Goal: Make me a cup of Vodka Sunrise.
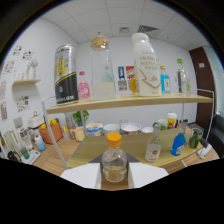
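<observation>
We take the small clear bottle [114, 161] with the orange cap as our landmark. It stands upright between the two white fingers [80, 176] of our gripper [115, 176], and holds a pale liquid in its lower part. The fingers sit close against either side of it, but the lower part of the view is blacked out, so we cannot tell whether they press on the glass or only flank it.

Beyond the bottle lies a wooden tabletop [130, 142]. To the right of the bottle, and a little further off, stands a slim clear bottle [153, 146] with a label, then a blue bottle [178, 143], then something green [194, 140], perhaps limes. Behind the bottle we see a row of bowls [111, 128] near the wall.

Above the bottle runs a wooden shelf [135, 102]. On it, up and to the left, stands a black and yellow can [65, 74] and a pink bottle [83, 86]; almost straight above is a tall clear jar [102, 69] with a wooden lid; up and to the right stands a white bottle [145, 64].
</observation>
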Motion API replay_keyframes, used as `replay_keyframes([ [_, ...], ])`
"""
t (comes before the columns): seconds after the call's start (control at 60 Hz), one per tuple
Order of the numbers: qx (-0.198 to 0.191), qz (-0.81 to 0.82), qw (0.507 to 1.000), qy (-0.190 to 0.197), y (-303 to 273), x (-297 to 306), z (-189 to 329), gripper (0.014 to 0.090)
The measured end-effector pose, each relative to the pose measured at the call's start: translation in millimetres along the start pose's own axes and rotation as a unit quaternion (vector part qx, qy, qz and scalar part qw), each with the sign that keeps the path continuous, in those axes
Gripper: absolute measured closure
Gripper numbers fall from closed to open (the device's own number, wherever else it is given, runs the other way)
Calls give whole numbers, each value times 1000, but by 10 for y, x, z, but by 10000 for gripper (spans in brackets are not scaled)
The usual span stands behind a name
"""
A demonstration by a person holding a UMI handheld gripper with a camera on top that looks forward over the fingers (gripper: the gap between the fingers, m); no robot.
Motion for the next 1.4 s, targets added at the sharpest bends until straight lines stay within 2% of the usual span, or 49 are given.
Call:
replay_keyframes([
  [0.15, -39, 19, 999, 8, 629, 64, -77, 690],
  [0.35, -97, 11, 995, 29, 1353, 172, 117, 691],
  [0.667, -160, -1, 986, 42, 1897, 234, 338, 690],
  [0.817, -179, -5, 983, 40, 2057, 218, 353, 683],
  [1.033, -175, -9, 984, 26, 2060, 178, 306, 672],
  [1.15, -165, -23, 986, 22, 2014, 174, 266, 525],
  [1.3, -155, -18, 987, 19, 1761, 129, 65, 218],
  [1.333, -149, -12, 989, 17, 1661, 103, -4, 188],
  [1.4, -130, -4, 991, 16, 1407, 75, -168, 183],
])
